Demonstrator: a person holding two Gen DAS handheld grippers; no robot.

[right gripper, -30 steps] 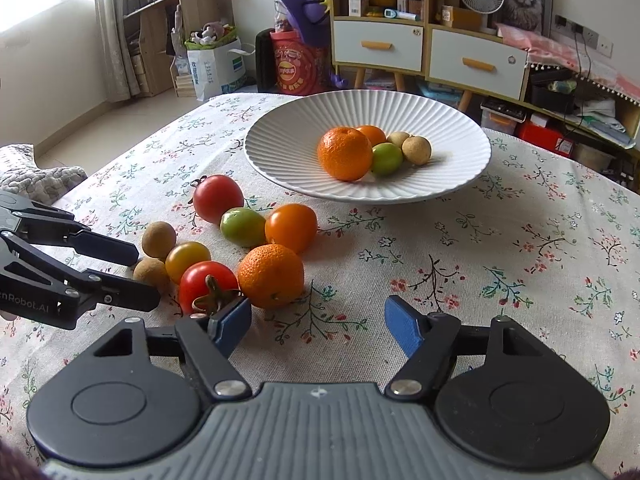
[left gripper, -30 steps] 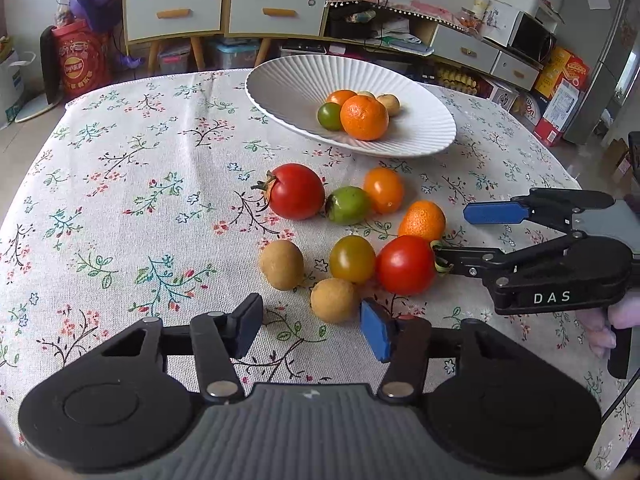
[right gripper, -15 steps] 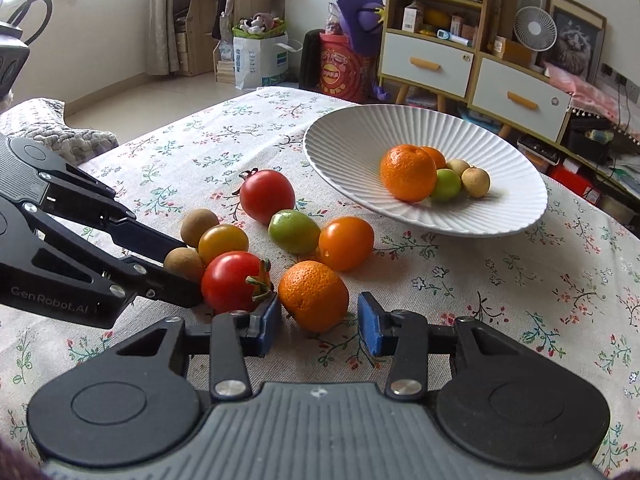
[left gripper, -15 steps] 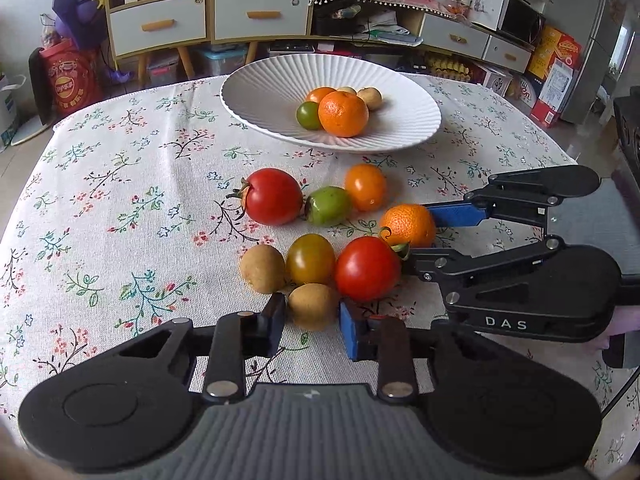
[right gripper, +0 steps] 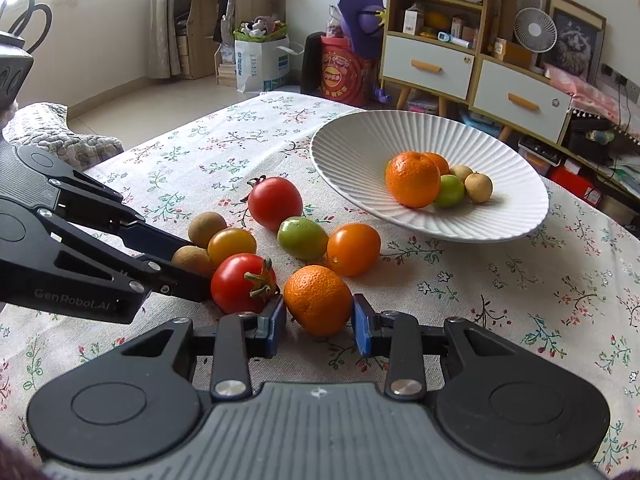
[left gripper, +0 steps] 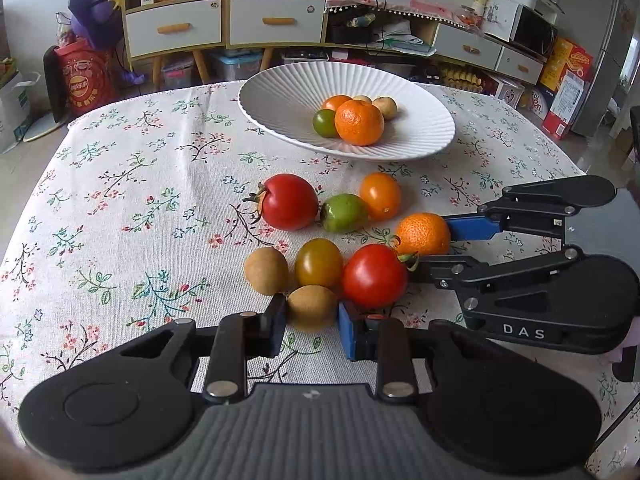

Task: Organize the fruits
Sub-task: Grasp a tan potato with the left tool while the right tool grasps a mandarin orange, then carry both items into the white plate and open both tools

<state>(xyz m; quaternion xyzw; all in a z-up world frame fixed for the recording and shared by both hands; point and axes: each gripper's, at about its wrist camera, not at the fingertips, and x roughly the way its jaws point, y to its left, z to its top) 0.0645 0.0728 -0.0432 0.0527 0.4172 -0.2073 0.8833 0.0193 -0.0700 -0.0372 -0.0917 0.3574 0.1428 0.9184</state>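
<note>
Within the last second both grippers closed in. The left gripper (left gripper: 311, 326) now clamps a brown longan (left gripper: 312, 308); the right gripper (right gripper: 319, 326) clamps the mandarin (right gripper: 319, 300). Both fruits appear ready for lifting to the white plate (right gripper: 516, 216).

Floral tablecloth (left gripper: 132, 200); drawer cabinet (left gripper: 224, 26); white fan (right gripper: 535, 30).

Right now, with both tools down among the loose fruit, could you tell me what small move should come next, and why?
Probably close both tools before lifting. The left tool brackets a brown longan and the right tool brackets a mandarin; whether the pads already grip is unclear. Both fruits sit on the tablecloth, and the white plate has room.
</note>
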